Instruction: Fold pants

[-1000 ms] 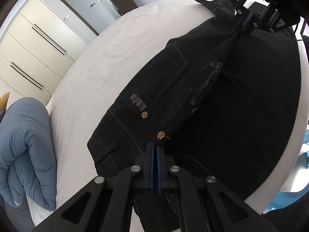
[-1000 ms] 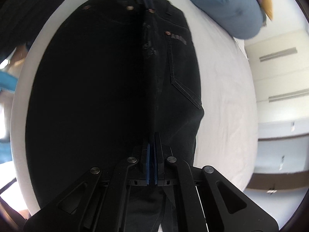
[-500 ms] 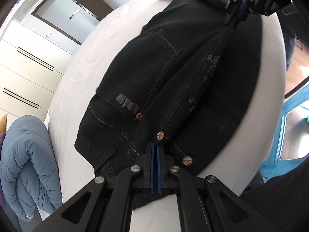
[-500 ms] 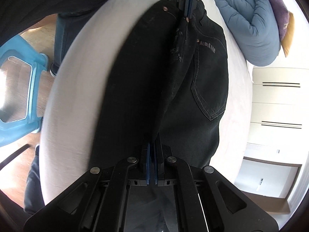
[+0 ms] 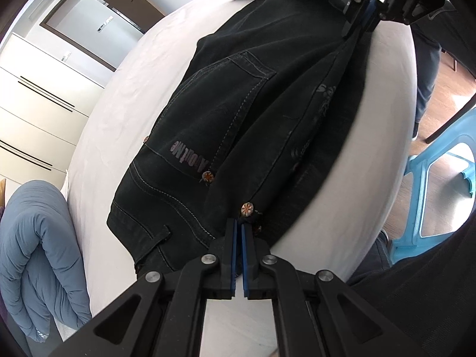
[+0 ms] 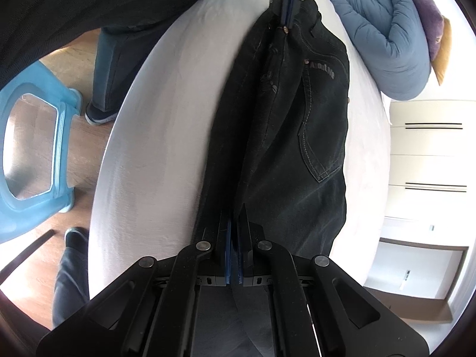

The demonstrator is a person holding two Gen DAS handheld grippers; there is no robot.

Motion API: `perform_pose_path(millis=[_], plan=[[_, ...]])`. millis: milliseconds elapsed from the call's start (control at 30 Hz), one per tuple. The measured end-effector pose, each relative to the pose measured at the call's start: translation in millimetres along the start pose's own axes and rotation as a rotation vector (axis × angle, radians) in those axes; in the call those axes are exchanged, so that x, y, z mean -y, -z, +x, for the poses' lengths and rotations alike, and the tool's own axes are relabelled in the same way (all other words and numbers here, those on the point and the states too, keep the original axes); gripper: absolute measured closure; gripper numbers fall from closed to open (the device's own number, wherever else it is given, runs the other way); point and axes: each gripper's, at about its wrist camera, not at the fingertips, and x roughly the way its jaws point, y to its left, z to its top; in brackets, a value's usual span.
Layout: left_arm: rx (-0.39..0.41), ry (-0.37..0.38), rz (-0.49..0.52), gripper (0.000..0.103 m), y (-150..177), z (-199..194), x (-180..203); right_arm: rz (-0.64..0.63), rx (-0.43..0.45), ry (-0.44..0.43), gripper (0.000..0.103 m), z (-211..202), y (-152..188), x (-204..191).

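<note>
Black jeans (image 5: 238, 113) lie on a white bed, folded lengthwise, back pocket up with copper rivets. My left gripper (image 5: 239, 229) is shut on the waistband edge beside a rivet. My right gripper (image 6: 235, 223) is shut on the same raised fold of the jeans (image 6: 282, 136) further down the leg. Each gripper shows in the other's view: the right one in the left wrist view (image 5: 364, 15), the left one in the right wrist view (image 6: 288, 3). The fold is stretched taut between them above the mattress.
The white bed sheet (image 5: 125, 113) (image 6: 154, 136) spreads around the jeans. A rolled blue duvet (image 5: 35, 253) (image 6: 383, 38) lies at the head end. A light blue plastic stool (image 6: 32, 148) (image 5: 437, 187) stands on the wood floor beside the bed. White wardrobes (image 5: 32, 101) line the wall.
Both grippers have carried the held fold across the jeans toward the far side of the bed, laying one half over the other. More bare sheet and the floor side now show.
</note>
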Motion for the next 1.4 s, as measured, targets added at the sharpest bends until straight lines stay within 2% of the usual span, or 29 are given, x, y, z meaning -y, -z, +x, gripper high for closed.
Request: perform_pose_path(millis=[33, 267, 467, 567, 667, 700, 767, 800, 833, 967, 1000, 1133, 1200, 1233, 1300, 1367, 1400], plan=[[0.001, 0.001, 0.000, 0.101, 0.5, -6.1, 10.0, 0.002, 0.000, -0.001, 0.101, -2.2, -0.5, -1.9], [-0.001, 0.003, 0.005, 0.101, -8.6, -2.0, 17.4, 0.019, -0.010, -0.008, 0.101, -1.3, 0.2, -3.9], [-0.011, 0.003, 0.008, 0.101, -11.6, 11.8, 9.9, 0.020, -0.011, 0.001, 0.101, -2.0, -5.6, -6.8], [-0.020, 0.013, -0.007, 0.101, -1.0, 6.3, 26.7, 0.007, -0.028, 0.008, 0.101, 1.1, -8.6, -14.1], [-0.009, -0.020, -0.005, 0.098, 3.7, 3.6, 34.7, 0.008, -0.031, 0.028, 0.100, 8.3, -10.3, -18.6], [-0.014, -0.030, -0.004, 0.094, 3.4, -1.3, 38.8, 0.030, -0.026, 0.033, 0.100, 9.3, -9.9, -17.7], [-0.038, -0.019, -0.028, 0.077, 4.1, -8.8, 36.4, 0.091, -0.018, 0.036, 0.100, 9.5, -8.7, -15.8], [-0.043, -0.007, -0.059, 0.052, 4.4, -15.5, 33.5, 0.123, -0.015, 0.039, 0.100, 9.4, -8.6, -15.2], [-0.037, -0.009, -0.078, 0.038, 4.6, -20.9, 31.0, 0.140, -0.015, 0.046, 0.100, 10.2, -9.4, -16.0], [0.032, -0.009, -0.229, 0.038, -10.6, -54.8, 7.8, 0.182, -0.015, 0.123, 0.099, 12.8, -13.6, -24.8], [0.057, -0.002, -0.293, 0.038, -20.0, -59.5, -0.3, 0.201, -0.016, 0.139, 0.099, 13.4, -14.6, -26.1], [0.101, 0.058, -0.472, 0.038, -63.5, -45.3, -16.2, 0.323, -0.016, 0.196, 0.098, 12.6, -17.3, -29.4], [0.099, 0.099, -0.505, 0.038, -82.4, -28.6, -11.9, 0.375, -0.011, 0.217, 0.093, 10.2, -16.1, -29.1], [0.088, 0.123, -0.531, 0.040, -89.9, -17.1, -10.6, 0.414, -0.013, 0.233, 0.086, 8.2, -14.5, -28.4], [0.032, 0.165, -0.560, 0.043, -102.4, 11.4, -1.2, 0.517, -0.013, 0.261, 0.063, 2.4, -8.9, -24.2], [-0.039, 0.169, -0.568, 0.042, -105.5, 39.3, 13.0, 0.633, 0.013, 0.282, 0.002, -10.7, 1.1, -20.4], [-0.021, 0.172, -0.599, 0.041, -103.0, 41.0, 13.0, 0.673, 0.049, 0.276, 0.000, -19.8, 6.4, -21.4]])
